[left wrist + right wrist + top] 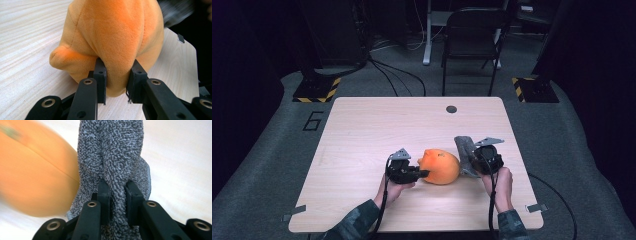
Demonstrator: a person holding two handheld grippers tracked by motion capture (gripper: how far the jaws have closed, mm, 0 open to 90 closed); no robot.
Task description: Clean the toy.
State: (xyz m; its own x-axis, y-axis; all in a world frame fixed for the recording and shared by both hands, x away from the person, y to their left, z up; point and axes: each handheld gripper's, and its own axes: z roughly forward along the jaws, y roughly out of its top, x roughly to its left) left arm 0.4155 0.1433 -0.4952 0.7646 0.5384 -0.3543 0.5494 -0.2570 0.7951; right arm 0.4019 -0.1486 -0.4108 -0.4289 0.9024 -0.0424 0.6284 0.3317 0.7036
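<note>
Left gripper view puts my own jaws closest: the left gripper (117, 81) is pinched on a fold at the edge of the orange plush toy (112, 37), and the pile bulges around both pads, so I judge it soft, light and easy to squash. A bite on a seam or fold like this one should hold better than trying to span the rounded body, which would likely slip out. In the right gripper view, the right gripper (117, 200) is clamped on a bunched ridge of the grey towel (111, 152), a nubbly, limp cloth that will drape and drag rather than keep a shape; I would grip it by a gathered ridge, as now. Looking further out in the high view, the toy sits on the wooden table (362, 130) near its front edge, between my two hands, with the towel just beside it. Beyond the table stands a dark chair (472, 35).
</note>
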